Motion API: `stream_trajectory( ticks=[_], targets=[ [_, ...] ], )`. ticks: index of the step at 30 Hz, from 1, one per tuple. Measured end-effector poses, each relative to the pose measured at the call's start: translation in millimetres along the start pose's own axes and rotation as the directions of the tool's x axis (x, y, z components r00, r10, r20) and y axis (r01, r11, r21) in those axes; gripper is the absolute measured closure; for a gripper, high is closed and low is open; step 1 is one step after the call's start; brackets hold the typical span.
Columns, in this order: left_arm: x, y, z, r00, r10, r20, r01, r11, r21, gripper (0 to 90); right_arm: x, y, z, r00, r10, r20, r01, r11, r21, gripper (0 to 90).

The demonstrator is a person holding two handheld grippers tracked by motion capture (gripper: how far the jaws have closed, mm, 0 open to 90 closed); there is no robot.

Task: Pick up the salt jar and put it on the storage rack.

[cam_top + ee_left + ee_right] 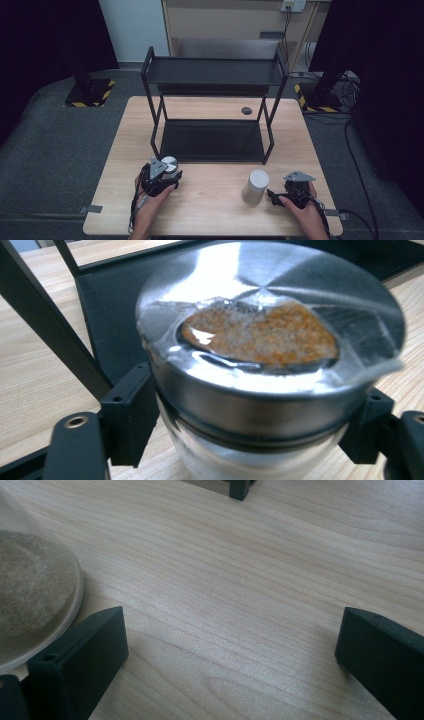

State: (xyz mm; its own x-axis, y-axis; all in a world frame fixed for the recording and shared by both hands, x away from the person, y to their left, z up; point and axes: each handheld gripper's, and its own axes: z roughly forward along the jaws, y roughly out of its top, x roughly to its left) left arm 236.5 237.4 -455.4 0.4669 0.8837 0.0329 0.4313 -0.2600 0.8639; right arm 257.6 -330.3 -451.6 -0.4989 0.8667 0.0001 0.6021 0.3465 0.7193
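Nearest the front edge of the surface [210, 215], toward its left corner, the left tongs [161, 178] are clamped on a steel-lidded jar [270, 365]; the left gripper view shows a jaw pressed against each side of the glass just under the lid, and a patch of orange-brown grains under clear film on the lid's top. The jar stands, or is held just above, the wood right in front of the black rack [212, 120].

Toward the front right corner, the right tongs [278, 197] lie low with their jaws wide apart and nothing between them. A pale cylindrical container [255, 186] stands just beside them, off the left jaw and not gripped.

Farther back, the rack's lower shelf [210, 140] and upper shelf [215, 72] both look bare.

By my reading, the work is stocking the rack, and it is barely begun: one jar is grasped but not yet shelved, the other container remains ungrasped.
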Motion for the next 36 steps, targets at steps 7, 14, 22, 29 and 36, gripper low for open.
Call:
stream_trajectory(
  ticks=[7,14,22,29,36],
  targets=[
    [-0.6,0.3,1.8,0.9998,0.018,0.008,-0.018,0.9998,-0.007,28.8,-0.1,-0.1,0.0,1.0000,-0.002,0.000,0.002,1.000,0.000,1.3],
    [4.0,-1.4,3.1,0.9996,-0.003,0.027,0.003,0.9999,-0.011,29.6,-0.1,0.0,0.0,1.0000,-0.001,0.000,0.001,1.000,0.000,1.3],
    [7.1,-0.6,2.9,0.9993,-0.008,0.038,0.008,0.9999,-0.008,30.0,-0.1,-0.1,0.0,1.0000,-0.002,0.000,0.002,1.000,-0.001,1.3],
    [10.7,-0.7,0.0,0.9988,-0.019,0.045,0.019,0.9998,-0.006,30.1,0.0,-0.1,0.0,1.0000,0.001,0.000,-0.001,1.000,0.000,1.3],
    [10.8,1.8,-2.9,0.9974,0.010,0.072,-0.008,0.9997,-0.023,30.1,0.0,-0.5,-0.4,1.0000,0.000,-0.002,0.000,1.000,-0.001,1.3]
  ],
)
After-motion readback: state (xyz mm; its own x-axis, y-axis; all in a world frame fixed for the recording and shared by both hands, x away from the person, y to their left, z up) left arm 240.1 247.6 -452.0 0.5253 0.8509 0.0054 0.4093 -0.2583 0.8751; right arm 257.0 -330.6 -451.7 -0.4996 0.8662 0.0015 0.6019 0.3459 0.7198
